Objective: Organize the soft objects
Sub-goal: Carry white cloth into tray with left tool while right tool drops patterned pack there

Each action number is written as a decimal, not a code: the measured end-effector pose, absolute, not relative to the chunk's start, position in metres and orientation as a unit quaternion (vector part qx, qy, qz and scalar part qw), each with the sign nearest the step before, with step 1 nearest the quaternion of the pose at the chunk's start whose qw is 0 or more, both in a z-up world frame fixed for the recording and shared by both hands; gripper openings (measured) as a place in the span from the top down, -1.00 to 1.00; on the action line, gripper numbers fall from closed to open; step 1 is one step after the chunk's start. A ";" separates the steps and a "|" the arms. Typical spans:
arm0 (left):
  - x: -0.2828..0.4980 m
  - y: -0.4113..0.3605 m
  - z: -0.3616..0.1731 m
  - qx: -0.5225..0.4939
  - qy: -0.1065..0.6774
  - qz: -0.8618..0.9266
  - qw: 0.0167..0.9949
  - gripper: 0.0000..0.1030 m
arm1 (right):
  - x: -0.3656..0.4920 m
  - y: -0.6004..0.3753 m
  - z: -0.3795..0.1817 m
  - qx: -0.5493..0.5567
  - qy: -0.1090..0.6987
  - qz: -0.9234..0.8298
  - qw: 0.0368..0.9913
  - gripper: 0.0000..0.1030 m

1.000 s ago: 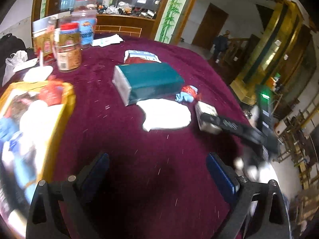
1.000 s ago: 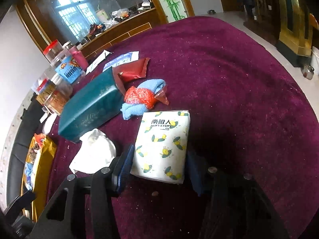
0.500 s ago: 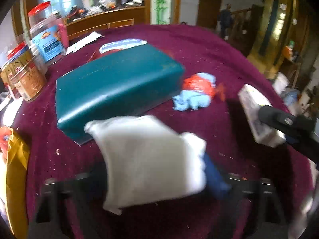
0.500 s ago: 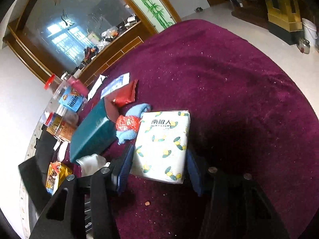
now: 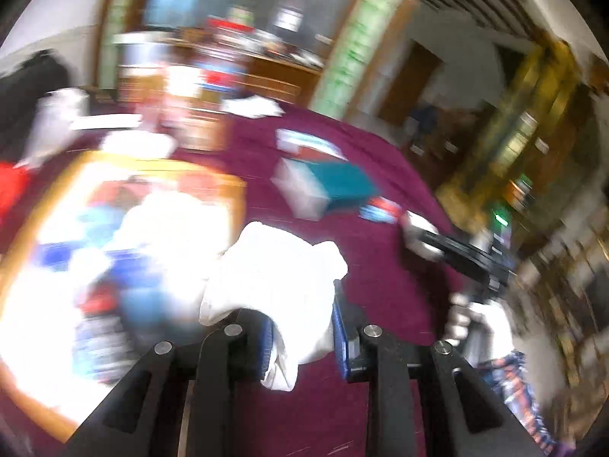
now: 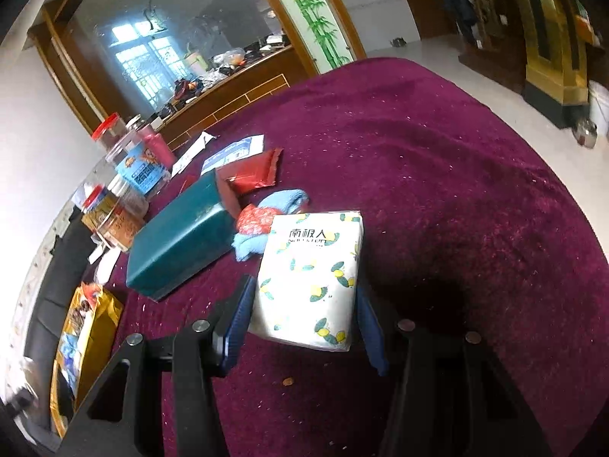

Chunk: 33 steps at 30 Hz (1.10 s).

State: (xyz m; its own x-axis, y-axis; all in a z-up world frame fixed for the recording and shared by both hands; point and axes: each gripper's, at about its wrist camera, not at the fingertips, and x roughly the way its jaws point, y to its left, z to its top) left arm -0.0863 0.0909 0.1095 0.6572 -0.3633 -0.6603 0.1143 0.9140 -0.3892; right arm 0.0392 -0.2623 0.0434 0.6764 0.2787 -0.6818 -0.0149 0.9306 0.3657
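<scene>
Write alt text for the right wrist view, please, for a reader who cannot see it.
The right gripper holds a tissue pack with a lemon print between its blue jaws, just above a purple tablecloth. Behind the pack lie a blue sock, a teal box and a red packet, with jars at the left.

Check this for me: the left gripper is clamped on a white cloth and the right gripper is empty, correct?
Not quite. The right gripper is not empty: the right wrist view shows it gripping a lemon-print tissue pack. The left gripper is indeed clamped on the white cloth.
</scene>
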 end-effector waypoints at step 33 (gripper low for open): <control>-0.184 0.333 0.077 -0.277 0.321 0.070 0.903 -0.54 | -0.122 0.143 0.047 -0.103 0.480 0.420 0.764 -0.01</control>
State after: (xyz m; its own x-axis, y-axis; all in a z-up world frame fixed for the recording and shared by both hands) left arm -0.1842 0.3329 0.0774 0.7842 -0.0506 -0.6185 -0.3046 0.8370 -0.4547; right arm -0.1221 0.1429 0.0466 0.1879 0.5418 -0.8193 -0.7401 0.6264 0.2445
